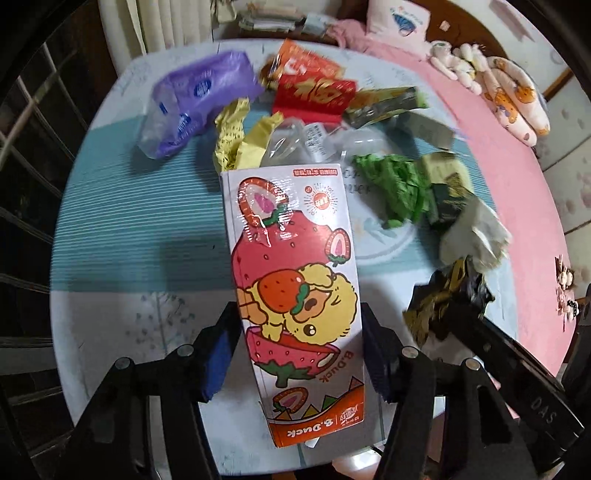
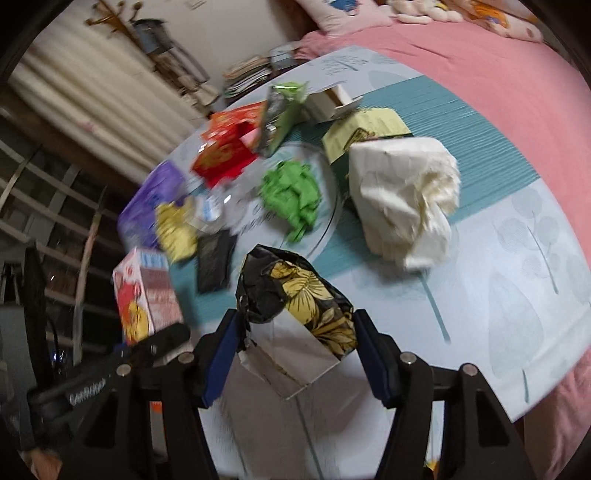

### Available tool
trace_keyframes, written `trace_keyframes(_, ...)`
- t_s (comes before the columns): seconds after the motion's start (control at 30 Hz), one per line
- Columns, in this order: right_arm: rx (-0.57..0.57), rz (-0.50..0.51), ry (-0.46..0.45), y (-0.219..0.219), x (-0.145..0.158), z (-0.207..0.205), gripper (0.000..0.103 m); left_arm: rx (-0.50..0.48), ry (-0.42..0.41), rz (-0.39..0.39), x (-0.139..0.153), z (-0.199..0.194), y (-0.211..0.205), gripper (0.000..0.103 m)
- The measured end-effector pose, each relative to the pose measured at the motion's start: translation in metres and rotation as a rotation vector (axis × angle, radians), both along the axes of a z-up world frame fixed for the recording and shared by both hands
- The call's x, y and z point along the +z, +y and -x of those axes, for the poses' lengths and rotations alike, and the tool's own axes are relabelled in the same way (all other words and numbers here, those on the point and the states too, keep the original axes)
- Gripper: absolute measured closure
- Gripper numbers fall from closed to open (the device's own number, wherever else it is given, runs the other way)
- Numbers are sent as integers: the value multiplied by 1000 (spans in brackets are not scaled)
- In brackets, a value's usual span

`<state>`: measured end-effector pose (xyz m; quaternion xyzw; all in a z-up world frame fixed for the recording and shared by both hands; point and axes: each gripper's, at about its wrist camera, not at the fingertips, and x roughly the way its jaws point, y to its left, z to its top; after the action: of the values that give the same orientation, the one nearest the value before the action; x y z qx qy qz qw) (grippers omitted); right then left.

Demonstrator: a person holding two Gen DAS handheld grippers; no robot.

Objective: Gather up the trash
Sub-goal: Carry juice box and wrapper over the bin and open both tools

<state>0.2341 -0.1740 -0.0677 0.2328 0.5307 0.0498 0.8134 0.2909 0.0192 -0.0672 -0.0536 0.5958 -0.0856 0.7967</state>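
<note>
A strawberry duck carton [image 1: 295,295] is clamped between the left gripper [image 1: 299,350] fingers, held above the counter's [image 1: 129,229] near edge. A black-and-yellow floral wrapper [image 2: 295,295] is pinched by the right gripper [image 2: 295,354]. More trash, like the green crumpled paper [image 2: 291,195], is scattered mid-counter.

1. A round table [image 1: 110,229] carries a cloth of pale grey with a teal striped band and faint leaf prints.
2. A pink bed [image 2: 480,74] runs along the far side of the table.
3. Plush toys [image 1: 458,59] lie in a heap on the bed, beside a printed cushion [image 1: 517,107] with bear motifs.
4. A white pillow [image 1: 400,18] with a blue design rests at the head of the bed.
5. Stacked papers [image 2: 247,75] sit beyond the table's far edge.
6. A pale pleated curtain [image 2: 85,92] hangs behind.
7. A wooden coat rack [image 2: 114,16] stands against the wall.
</note>
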Motion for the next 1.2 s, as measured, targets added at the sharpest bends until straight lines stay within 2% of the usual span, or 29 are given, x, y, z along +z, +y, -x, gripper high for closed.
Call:
trace_keyframes(0.1,52,-22,-5,-6,12,31,41,0,-44,-15,26,35,4,42)
trace_keyframes(0.23,134,-35,-7,-12,21,73,41,5,-84,-19,40,84,-6,42)
trace_keyframes(0.33,190,-6,4,-18,18,107,41,4,-98,-21,37,125,-9,42)
trace_keyframes(0.5,250,8,55,-32,-4,159,41,2,-81,-3,23,197,-26,42)
trace_keyframes(0.67,260,5,120,-45,-33,196,41,-26,-18,-18,-11,243,-47,42)
trace_keyframes(0.8,269,30,162,-44,-63,216,41,-62,40,-64,-42,267,-57,42)
trace_keyframes(1.0,242,35,262,-38,-136,232,40,-101,111,-112,-106,282,-64,42)
trace_keyframes(1.2,190,37,310,-34,-212,232,40,-119,155,-85,-185,276,-64,42)
